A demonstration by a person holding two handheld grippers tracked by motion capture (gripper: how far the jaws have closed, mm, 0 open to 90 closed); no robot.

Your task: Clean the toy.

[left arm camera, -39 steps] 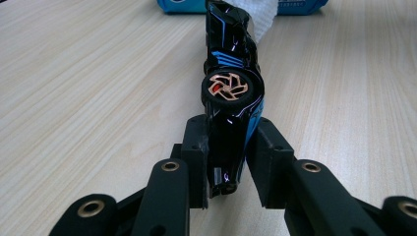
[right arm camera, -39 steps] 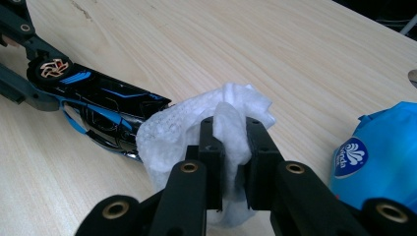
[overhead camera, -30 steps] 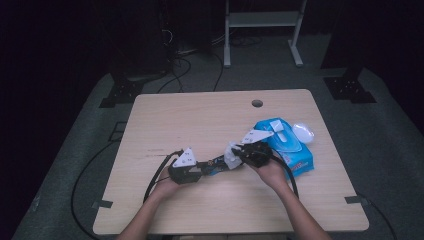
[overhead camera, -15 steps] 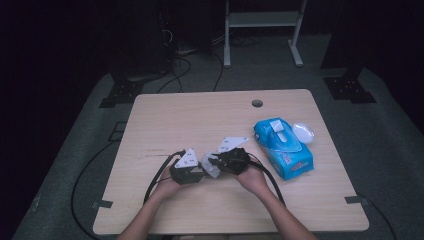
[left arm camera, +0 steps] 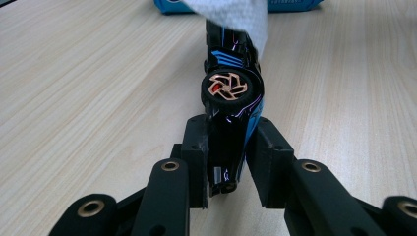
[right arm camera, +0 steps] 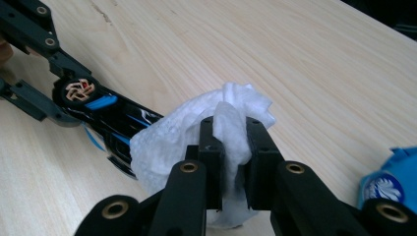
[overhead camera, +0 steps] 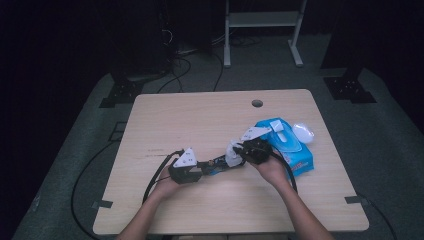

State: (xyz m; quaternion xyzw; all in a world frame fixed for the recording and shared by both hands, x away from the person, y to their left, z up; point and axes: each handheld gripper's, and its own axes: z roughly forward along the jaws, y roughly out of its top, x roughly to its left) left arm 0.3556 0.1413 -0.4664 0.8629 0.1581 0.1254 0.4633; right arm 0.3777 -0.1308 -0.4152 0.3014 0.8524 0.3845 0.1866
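Left gripper view: my left gripper (left arm camera: 227, 162) has its jaws clamped on the tail end of the toy car (left arm camera: 230, 105), black w/ blue stripes, held on its side so a copper-spoked wheel faces the lens. Right gripper (right arm camera: 231, 147) jaws are pinched on a bunched white wet wipe (right arm camera: 196, 135), which drapes over the car's nose. The car is off the table (overhead camera: 200, 120), spanning between the two grippers near the front-middle.

Handling, my guess: car is stiff, light, glossy plastic, so prob. slippery under the pads; best gripped across the body behind the wheel, as now, not on the wheels, which would likely roll. Wipe is soft, limp, damp; it needs a thick fold in the jaws or it'll slide out while rubbing.

Views differ: left gripper view gives wheel detail and the pad contact on the car. Right gripper view gives the wipe's folds between the pads, plus the left jaws farther off. High view (overhead camera: 235, 159) adds the layout: blue wipes pack (overhead camera: 287, 145) just right of my right hand (overhead camera: 272, 167), w/ a small white thing (overhead camera: 303, 132) beside it, unclear what.
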